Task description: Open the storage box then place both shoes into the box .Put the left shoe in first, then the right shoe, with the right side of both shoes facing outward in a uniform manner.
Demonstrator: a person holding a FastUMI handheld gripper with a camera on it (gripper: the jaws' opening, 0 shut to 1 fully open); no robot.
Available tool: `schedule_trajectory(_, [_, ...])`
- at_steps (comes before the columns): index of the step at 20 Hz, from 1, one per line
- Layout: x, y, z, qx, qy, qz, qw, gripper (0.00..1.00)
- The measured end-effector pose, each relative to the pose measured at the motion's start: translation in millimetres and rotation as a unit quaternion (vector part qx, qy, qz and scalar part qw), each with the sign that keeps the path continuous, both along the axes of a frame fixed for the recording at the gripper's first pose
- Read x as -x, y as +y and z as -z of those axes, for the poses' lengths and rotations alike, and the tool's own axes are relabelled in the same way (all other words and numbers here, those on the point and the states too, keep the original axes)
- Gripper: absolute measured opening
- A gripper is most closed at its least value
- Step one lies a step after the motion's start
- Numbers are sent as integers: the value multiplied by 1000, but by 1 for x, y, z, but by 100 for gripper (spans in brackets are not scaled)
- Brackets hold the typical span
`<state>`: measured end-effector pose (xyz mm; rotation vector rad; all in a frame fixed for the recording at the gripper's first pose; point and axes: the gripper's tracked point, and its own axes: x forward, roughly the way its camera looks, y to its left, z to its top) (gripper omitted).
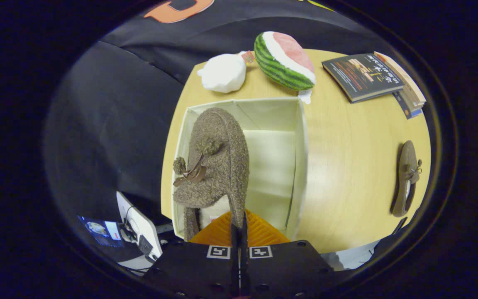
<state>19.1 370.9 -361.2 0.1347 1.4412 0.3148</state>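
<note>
**Gripping a shoe over the open box**

Pinching the edge of a fuzzy brown shoe (pixel 218 160), the gripper (pixel 239 226) had both fingers (pixel 264 232) pressed together on its thin side wall, so it was clamped on that shoe. The shoe rose straight ahead of the fingers, turned on its side, its pom-pom bow facing off to the left. It hung above the left part of the box (pixel 301 166), an open, pale fabric bin just beyond the fingers; whether the shoe touched the box wall or floor could not be told. The floor of the box lay bare to the right of the shoe.

Well off to the right of the gripper, the second shoe (pixel 407 178) lay flat on the table (pixel 347 166), apart from the box. Beyond the box, at the table's far edge, sat a plush watermelon slice (pixel 284 60), with a white plush (pixel 223 72) just to its left. A stack of books (pixel 371 77) rested further right of the watermelon. Down to the left of the fingers, below the table edge, some white devices with cables (pixel 137 232) were visible.
</note>
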Motion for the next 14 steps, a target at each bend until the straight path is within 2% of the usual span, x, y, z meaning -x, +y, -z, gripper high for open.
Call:
schedule_trajectory(5, [-11,36,57,53,18,29,998,2])
schedule_trajectory(11, [-19,38,111,96,23,38,994,2])
schedule_trajectory(14, [-24,39,117,94,18,36,995,10])
